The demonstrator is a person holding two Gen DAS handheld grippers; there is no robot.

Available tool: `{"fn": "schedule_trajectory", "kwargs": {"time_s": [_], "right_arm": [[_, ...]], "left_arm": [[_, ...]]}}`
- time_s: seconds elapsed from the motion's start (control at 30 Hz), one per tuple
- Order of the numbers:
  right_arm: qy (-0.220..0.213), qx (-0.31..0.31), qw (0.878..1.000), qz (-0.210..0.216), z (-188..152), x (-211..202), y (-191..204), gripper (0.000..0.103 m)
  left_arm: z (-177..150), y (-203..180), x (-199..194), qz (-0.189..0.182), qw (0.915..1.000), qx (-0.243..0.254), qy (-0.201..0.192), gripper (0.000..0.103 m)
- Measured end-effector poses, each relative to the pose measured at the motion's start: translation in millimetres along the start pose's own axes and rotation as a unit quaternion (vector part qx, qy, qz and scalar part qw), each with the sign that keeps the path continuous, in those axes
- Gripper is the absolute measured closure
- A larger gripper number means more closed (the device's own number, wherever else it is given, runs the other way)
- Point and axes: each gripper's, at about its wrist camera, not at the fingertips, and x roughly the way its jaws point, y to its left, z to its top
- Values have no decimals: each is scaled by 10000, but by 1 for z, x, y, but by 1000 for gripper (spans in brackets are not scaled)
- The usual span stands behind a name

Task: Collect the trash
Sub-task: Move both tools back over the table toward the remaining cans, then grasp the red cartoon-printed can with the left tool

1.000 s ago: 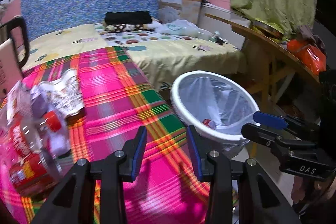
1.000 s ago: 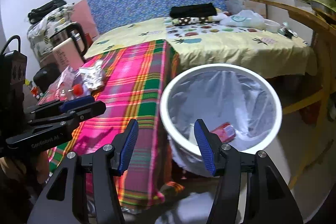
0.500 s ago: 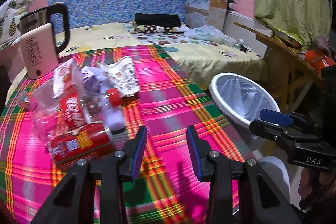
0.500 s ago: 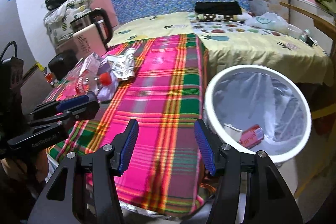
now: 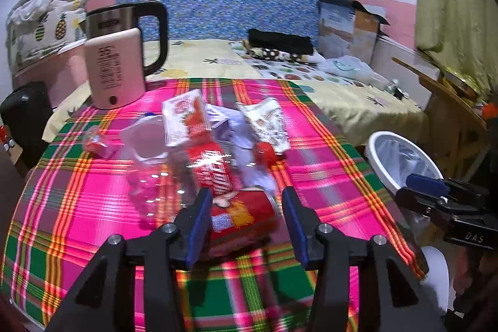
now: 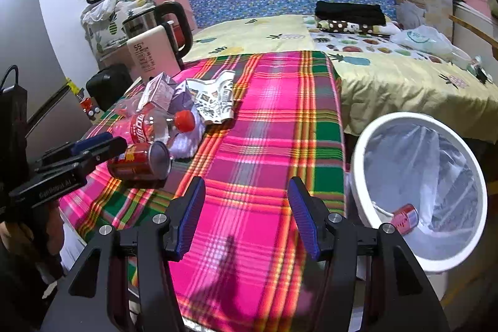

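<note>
A red can (image 5: 242,215) (image 6: 140,161) lies on its side on the plaid tablecloth (image 5: 314,157) (image 6: 267,126). My left gripper (image 5: 247,221) (image 6: 93,145) is open, its jaws on either side of the can. Behind the can lie a clear bottle with a red label and cap (image 5: 211,167) (image 6: 152,125), crumpled wrappers (image 5: 267,123) (image 6: 214,100) and a small carton (image 5: 183,119). A white lined bin (image 5: 401,159) (image 6: 420,185) stands right of the table, with one red can (image 6: 404,215) inside. My right gripper (image 6: 246,215) is open and empty over the table's near edge.
A pink and steel kettle (image 5: 119,64) (image 6: 155,45) stands at the table's far left. A bed (image 6: 389,64) with clothes and a bag lies behind the table. A wooden table (image 5: 451,101) stands at the right.
My left gripper has swung left from the bin to the trash pile and now straddles the red can. My right gripper has backed away from the bin towards the table.
</note>
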Motion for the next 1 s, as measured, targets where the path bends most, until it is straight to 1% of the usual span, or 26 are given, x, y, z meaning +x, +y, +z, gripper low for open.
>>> {"fn": "schedule_trajectory", "kwargs": {"time_s": [0.07,0.13,0.2,0.33,0.37,0.43,0.53,0.7,0.83,0.93,0.97,1.0], "right_arm": [[13,-27,10000,44,1,2,2,46],[38,-45,9999,88,2,5,4,46],[70,-46,9999,113,2,7,5,46],[126,-15,9998,131,0,10,5,46],[129,-9,9998,123,2,10,5,46],[128,11,9999,107,2,9,4,46],[127,48,9999,87,2,9,3,46],[139,74,9998,96,2,8,4,46],[128,58,9998,126,1,6,6,46],[105,40,9998,135,0,3,8,46],[96,45,9999,132,0,2,8,46],[83,54,9999,126,-1,1,7,46]], "left_arm": [[0,9,0,48,10000,-16,0,50],[-1,14,2,41,10000,-13,25,44],[-2,19,6,6,10000,19,64,42],[-4,22,18,-187,9995,166,215,40],[-5,22,21,-292,9989,238,263,39],[-7,20,25,-387,9979,408,333,35],[-10,14,26,-519,9957,619,447,35],[-18,2,18,-724,9918,894,556,35],[-22,-2,18,-640,9928,829,582,35],[-25,-4,21,-630,9931,719,682,36],[-27,-6,22,-607,9930,718,715,37],[-29,-8,23,-561,9932,703,735,44]]}}
